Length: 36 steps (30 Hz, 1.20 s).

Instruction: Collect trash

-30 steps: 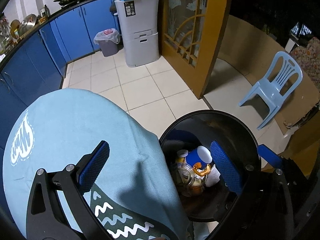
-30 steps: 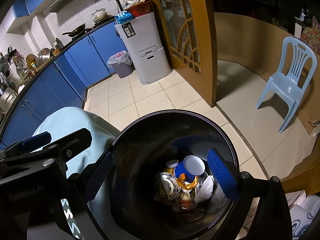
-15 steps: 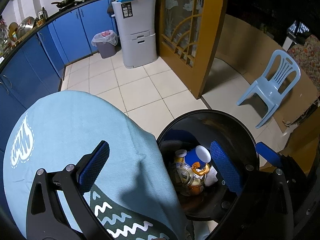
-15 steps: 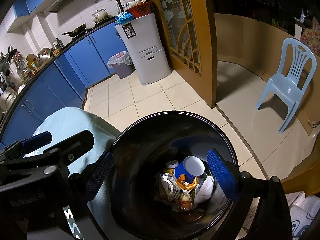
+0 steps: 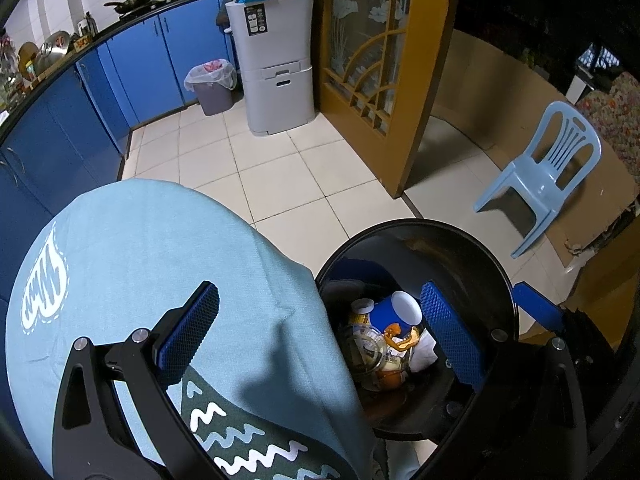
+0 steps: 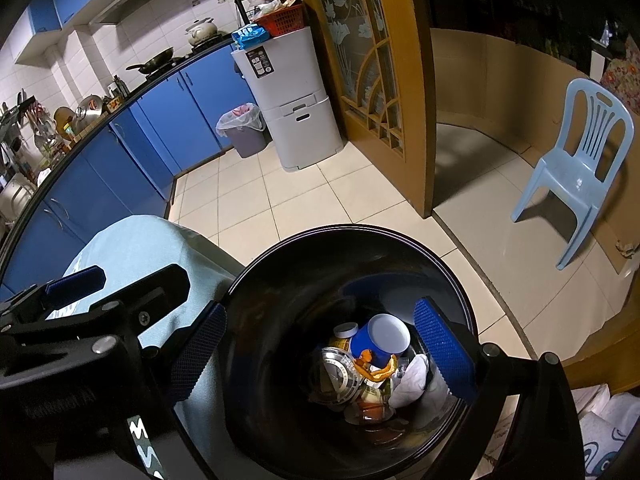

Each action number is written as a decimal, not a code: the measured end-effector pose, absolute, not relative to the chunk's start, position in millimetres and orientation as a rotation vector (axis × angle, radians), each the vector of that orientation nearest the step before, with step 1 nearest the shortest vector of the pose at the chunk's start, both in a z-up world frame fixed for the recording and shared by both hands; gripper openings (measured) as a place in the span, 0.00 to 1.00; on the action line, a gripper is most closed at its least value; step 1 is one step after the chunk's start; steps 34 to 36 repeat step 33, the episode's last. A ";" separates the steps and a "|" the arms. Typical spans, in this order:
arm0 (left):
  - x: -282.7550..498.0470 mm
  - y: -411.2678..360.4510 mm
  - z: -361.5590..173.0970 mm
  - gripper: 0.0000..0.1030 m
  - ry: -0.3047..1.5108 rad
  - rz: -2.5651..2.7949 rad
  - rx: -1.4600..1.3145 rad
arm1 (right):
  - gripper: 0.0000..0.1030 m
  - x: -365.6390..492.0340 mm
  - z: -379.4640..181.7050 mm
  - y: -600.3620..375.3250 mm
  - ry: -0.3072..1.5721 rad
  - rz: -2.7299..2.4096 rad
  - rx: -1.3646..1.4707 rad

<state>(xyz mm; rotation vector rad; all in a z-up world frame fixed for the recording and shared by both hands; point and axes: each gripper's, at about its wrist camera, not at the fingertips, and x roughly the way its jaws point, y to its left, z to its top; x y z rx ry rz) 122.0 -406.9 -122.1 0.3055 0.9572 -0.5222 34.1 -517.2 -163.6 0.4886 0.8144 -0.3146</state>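
The round glossy black plastic bin [image 6: 280,280] sits below the right gripper [image 6: 320,344], whose jaws stand wide apart and empty. Between them lies trash: a blue cup with white base [image 6: 380,340], crumpled white paper [image 6: 412,380]. The left gripper [image 5: 320,328] is likewise spread, its left jaw over a light-blue cloth [image 5: 140,248].

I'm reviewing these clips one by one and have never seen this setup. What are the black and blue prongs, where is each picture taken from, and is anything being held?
There is no robot here. A person carries a hand-held gripper in each hand, and each has a wide-angle camera looking along its two blue-padded fingers.

The left camera shows the left hand-held gripper open over a light blue cloth and the bin's edge. The right camera shows the right hand-held gripper open above the black bin.

Neither holds anything. In the bin lie a blue cup, a white tissue, some orange scrap and other trash. Around it are a tiled kitchen floor, blue cabinets and a plastic chair.
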 end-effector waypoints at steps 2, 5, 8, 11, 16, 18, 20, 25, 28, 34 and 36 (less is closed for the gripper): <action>121.2 -404.7 -121.2 0.96 0.931 -0.501 0.301 | 0.90 34.2 -163.6 -517.3 0.815 -0.314 0.488; 121.6 -403.3 -122.0 0.96 0.928 -0.500 0.302 | 0.90 34.6 -162.5 -517.0 0.815 -0.313 0.486; 122.7 -401.6 -122.6 0.96 0.938 -0.509 0.299 | 0.90 34.5 -162.6 -516.4 0.814 -0.313 0.487; 124.4 -398.7 -123.4 0.97 0.947 -0.502 0.287 | 0.90 35.8 -161.3 -515.2 0.818 -0.313 0.483; 126.5 -392.5 -123.7 0.97 0.949 -0.462 0.271 | 0.90 38.5 -158.0 -513.7 0.819 -0.312 0.482; 126.7 -391.5 -123.2 0.97 0.950 -0.467 0.266 | 0.90 38.6 -157.6 -513.5 0.818 -0.312 0.480; 125.4 -392.8 -123.2 0.97 0.946 -0.468 0.277 | 0.90 38.7 -157.6 -513.7 0.820 -0.312 0.482; 125.1 -394.8 -123.9 0.97 0.960 -0.457 0.286 | 0.90 38.3 -157.9 -513.6 0.819 -0.312 0.481; 126.4 -394.8 -123.4 0.97 0.966 -0.454 0.279 | 0.90 38.3 -158.0 -513.5 0.818 -0.312 0.482; 123.2 -396.3 -123.2 0.97 0.963 -0.459 0.294 | 0.90 38.1 -158.6 -513.2 0.819 -0.310 0.479; 123.2 -396.3 -123.2 0.97 0.963 -0.459 0.294 | 0.90 38.1 -158.6 -513.2 0.819 -0.310 0.479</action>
